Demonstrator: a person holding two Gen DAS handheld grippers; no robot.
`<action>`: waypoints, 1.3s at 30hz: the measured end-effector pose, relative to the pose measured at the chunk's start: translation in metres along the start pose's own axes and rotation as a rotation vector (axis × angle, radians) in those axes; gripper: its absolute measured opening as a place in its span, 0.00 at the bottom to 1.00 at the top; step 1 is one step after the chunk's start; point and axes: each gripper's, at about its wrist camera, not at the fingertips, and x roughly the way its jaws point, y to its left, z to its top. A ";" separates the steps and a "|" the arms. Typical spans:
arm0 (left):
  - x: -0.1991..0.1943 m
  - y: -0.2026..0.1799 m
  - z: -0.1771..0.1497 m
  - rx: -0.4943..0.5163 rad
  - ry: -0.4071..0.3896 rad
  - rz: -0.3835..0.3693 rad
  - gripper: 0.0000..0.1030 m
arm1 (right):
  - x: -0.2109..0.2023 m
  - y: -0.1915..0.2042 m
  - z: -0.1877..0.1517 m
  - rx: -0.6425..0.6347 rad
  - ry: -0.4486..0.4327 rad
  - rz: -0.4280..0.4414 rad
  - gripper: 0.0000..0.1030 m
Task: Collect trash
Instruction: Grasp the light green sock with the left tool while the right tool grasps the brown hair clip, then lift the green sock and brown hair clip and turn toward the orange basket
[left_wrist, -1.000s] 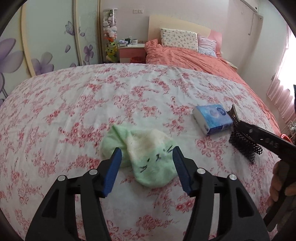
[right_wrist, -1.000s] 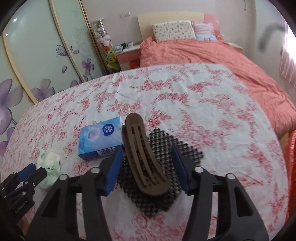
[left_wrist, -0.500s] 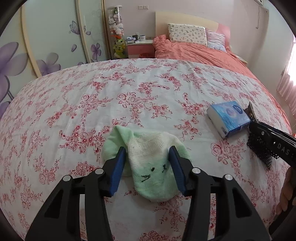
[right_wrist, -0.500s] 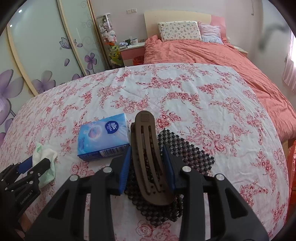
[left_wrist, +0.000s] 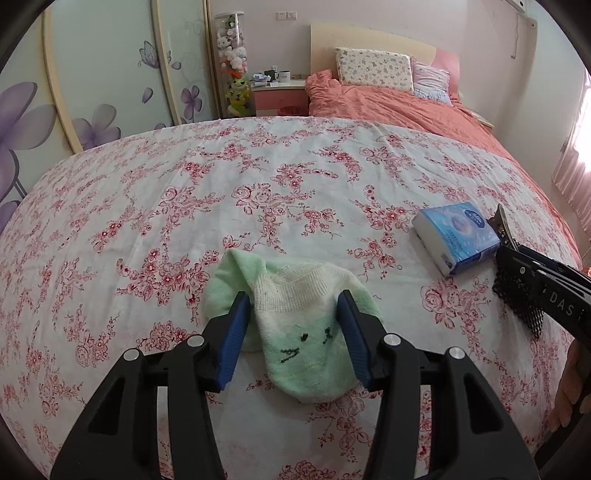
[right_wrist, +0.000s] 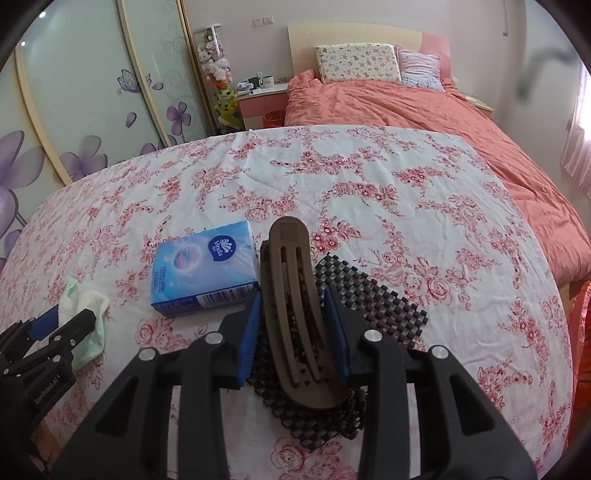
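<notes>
A sock (left_wrist: 295, 321) lies on the bed (left_wrist: 258, 177), near its front edge. To the right of it sits a tissue pack (right_wrist: 207, 269). Just right of the pack lies a mat (right_wrist: 369, 306), with a hair clip (right_wrist: 295, 314) on top. Pillows (left_wrist: 373, 68) lie at the far end.

Left claw (left_wrist: 293, 332) closed in onto green sock (left_wrist: 295, 332) — right claw (right_wrist: 293, 328) now clamping brown hair clip (right_wrist: 295, 317).
</notes>
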 end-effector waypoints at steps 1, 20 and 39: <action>0.000 0.000 0.000 0.000 0.000 0.000 0.49 | 0.000 -0.001 0.000 0.004 0.000 0.005 0.34; -0.001 -0.002 -0.001 0.016 -0.006 -0.038 0.50 | -0.002 -0.003 0.000 0.012 -0.005 0.012 0.32; -0.009 0.001 -0.002 0.051 -0.022 -0.071 0.18 | -0.026 -0.027 -0.002 0.071 -0.048 0.031 0.31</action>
